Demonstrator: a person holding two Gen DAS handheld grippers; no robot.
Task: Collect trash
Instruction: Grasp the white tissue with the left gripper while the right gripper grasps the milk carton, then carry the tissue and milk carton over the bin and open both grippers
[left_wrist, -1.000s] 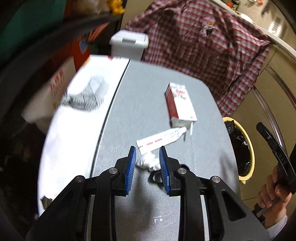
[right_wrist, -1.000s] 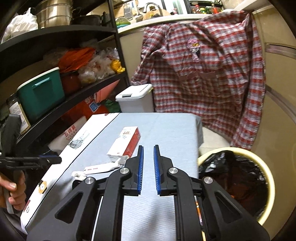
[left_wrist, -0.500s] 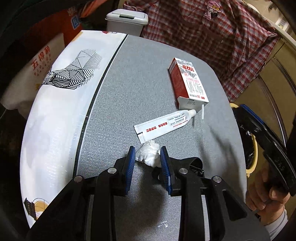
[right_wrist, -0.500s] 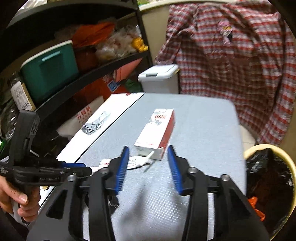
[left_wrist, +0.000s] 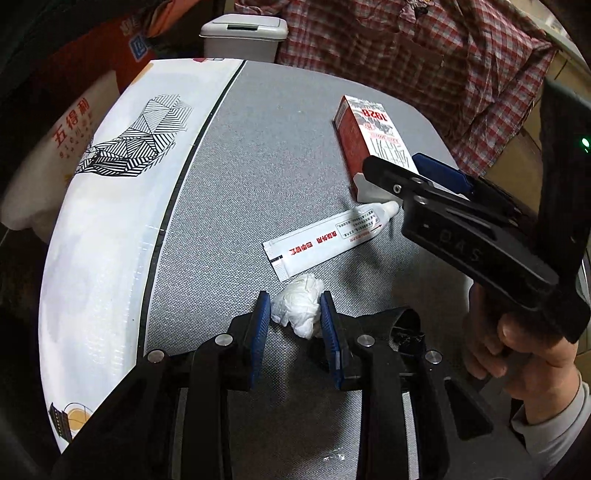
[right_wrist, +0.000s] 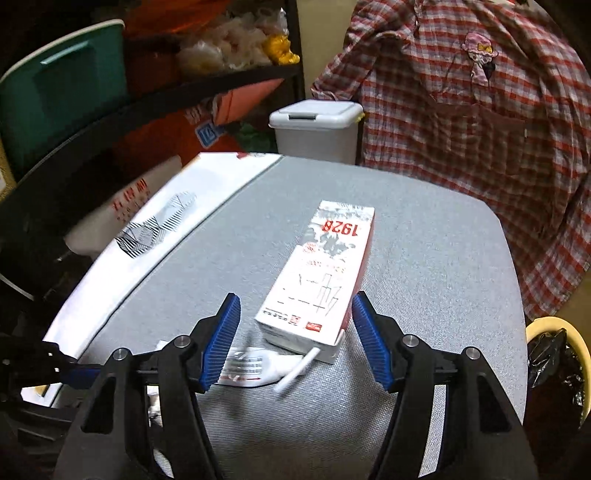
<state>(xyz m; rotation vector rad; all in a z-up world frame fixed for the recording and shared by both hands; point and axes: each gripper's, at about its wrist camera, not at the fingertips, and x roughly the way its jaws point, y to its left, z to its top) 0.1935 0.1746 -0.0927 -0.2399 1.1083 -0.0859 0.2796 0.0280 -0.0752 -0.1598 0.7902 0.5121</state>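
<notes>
While the left gripper (left_wrist: 292, 314) sat low over the grey table (left_wrist: 240, 177), its fingers (left_wrist: 260, 314) bracketed the crumpled white tissue (left_wrist: 298, 309), one blue pad on each side and touching or nearly touching it; whether they were squeezing could not be told. Just beyond the wad lay the white tube (left_wrist: 327, 242), its long axis slanting away to the right, cap end by the carton. The right gripper (right_wrist: 295, 332) was the nearer one to the red-and-white carton (right_wrist: 321, 273), and its fingers (right_wrist: 221, 332) were opening with the carton's near end between them, neither pad pressing on it. That carton's long axis ran almost straight away from the fingers, so they straddled its narrow width. Farther right, beside the table, stood the yellow-rimmed bin (right_wrist: 546, 325) with its black liner.
</notes>
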